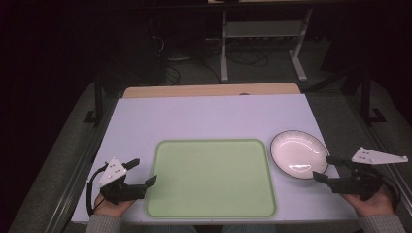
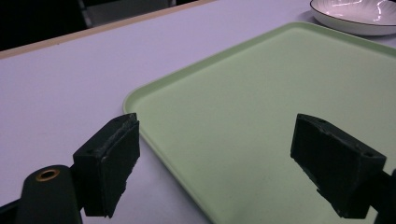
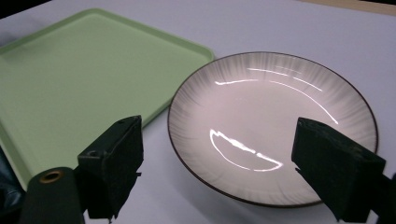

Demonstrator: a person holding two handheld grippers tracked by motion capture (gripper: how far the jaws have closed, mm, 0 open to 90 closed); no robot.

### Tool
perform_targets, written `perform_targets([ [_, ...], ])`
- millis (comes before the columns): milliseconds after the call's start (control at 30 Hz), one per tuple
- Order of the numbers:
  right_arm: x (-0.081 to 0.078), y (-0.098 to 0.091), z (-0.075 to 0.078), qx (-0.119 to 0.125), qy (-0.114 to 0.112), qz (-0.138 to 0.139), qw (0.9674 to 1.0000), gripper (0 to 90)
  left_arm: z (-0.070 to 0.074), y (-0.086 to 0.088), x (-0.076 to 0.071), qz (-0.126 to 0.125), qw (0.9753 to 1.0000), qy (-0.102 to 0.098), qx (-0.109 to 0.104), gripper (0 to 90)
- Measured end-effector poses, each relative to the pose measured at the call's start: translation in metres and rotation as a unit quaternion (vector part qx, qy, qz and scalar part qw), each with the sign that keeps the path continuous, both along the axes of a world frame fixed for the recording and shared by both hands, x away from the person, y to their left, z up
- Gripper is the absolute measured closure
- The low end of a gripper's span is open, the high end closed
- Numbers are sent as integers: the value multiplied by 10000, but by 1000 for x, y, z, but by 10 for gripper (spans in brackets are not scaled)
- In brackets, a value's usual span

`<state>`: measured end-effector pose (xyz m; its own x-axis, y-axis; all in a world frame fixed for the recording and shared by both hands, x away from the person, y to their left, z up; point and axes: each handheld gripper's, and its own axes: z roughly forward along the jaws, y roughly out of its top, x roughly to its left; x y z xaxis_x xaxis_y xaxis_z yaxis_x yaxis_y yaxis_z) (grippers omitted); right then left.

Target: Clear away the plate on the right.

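A pale green tray (image 1: 212, 177) lies flat in the middle of the white table. To its right rests a white plate (image 1: 298, 154) with a dark rim and nothing on it. My left gripper (image 1: 141, 172) stands open at the tray's left edge; in the left gripper view its jaws frame the tray (image 2: 261, 107) corner, with the plate (image 2: 355, 14) far off. My right gripper (image 1: 326, 168) is open just right of the plate, near its front rim. In the right gripper view the plate (image 3: 275, 121) lies between the jaws and the tray (image 3: 79, 79) is to the left.
The white table top (image 1: 209, 116) extends bare behind the tray, with a wooden strip (image 1: 209, 91) along its far edge. Beyond it stand a metal frame (image 1: 262, 43) and cables on the floor. A hand holds each gripper at the table's front edge.
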<state>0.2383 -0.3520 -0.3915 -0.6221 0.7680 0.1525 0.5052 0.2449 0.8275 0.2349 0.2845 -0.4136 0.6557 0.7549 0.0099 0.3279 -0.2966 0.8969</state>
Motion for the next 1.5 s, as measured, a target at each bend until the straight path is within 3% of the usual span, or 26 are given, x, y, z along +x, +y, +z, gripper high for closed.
perform_targets([
  [700,14,-34,-14,-67,180,-510,9985,201,0,1,0,-4,10000,31,-35,153],
  [1133,29,-42,-23,-77,390,-785,9961,270,0,0,1,-2,10000,37,-33,153],
  [1500,57,-52,-33,137,864,-1180,9892,371,0,0,1,-2,10000,44,-17,154],
])
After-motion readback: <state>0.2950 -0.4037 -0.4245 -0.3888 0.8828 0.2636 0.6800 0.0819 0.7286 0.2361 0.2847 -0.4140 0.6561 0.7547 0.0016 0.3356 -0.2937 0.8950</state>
